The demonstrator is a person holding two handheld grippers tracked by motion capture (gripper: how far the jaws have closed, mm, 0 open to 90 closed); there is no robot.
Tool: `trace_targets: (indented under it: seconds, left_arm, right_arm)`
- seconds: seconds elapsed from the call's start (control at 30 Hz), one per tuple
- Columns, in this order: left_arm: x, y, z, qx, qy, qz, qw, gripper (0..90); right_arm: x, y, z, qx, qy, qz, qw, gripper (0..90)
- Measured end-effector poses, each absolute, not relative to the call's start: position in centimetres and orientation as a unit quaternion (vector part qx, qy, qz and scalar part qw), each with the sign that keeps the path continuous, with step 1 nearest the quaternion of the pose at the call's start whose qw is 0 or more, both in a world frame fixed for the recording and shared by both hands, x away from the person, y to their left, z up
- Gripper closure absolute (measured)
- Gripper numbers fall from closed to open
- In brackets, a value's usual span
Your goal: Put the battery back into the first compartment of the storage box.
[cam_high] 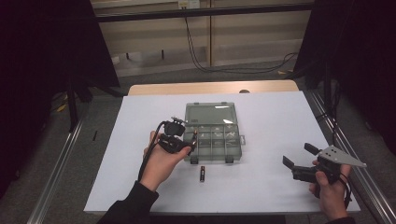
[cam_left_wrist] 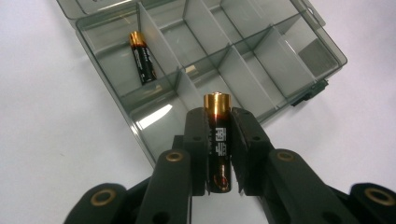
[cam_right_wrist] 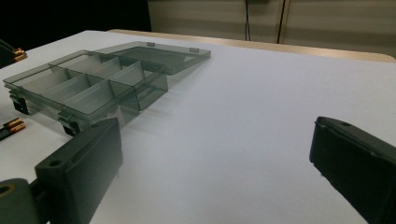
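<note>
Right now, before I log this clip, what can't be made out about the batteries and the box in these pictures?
- Held battery: its lower end, left gripper view, covered by the left gripper pads.
- Battery in the box: high view, too small and dim to pick out in the organiser box.
- Loose battery: right gripper view, cut off by the left edge.
- Battery label print: high view, too small on the loose battery.

Left gripper (cam_left_wrist: 219,154) fingers clamped; right gripper (cam_right_wrist: 215,158) fingers spread.
</note>
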State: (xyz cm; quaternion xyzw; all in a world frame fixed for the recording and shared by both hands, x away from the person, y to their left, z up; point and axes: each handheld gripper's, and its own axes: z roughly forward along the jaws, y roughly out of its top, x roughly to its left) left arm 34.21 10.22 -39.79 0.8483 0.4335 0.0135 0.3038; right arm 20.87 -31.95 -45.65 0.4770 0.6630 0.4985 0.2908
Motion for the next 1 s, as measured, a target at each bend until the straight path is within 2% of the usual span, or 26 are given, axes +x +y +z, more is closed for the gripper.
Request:
trace_targets:
  seconds: [1.0]
  left_arm:
    - [38.1,10.2,-39.5,0.841,0.450,0.016,0.298,77.5]
  right_arm:
    - [20.9,-32.1,-45.7,0.477,0.663,0.498,0.291,2.0]
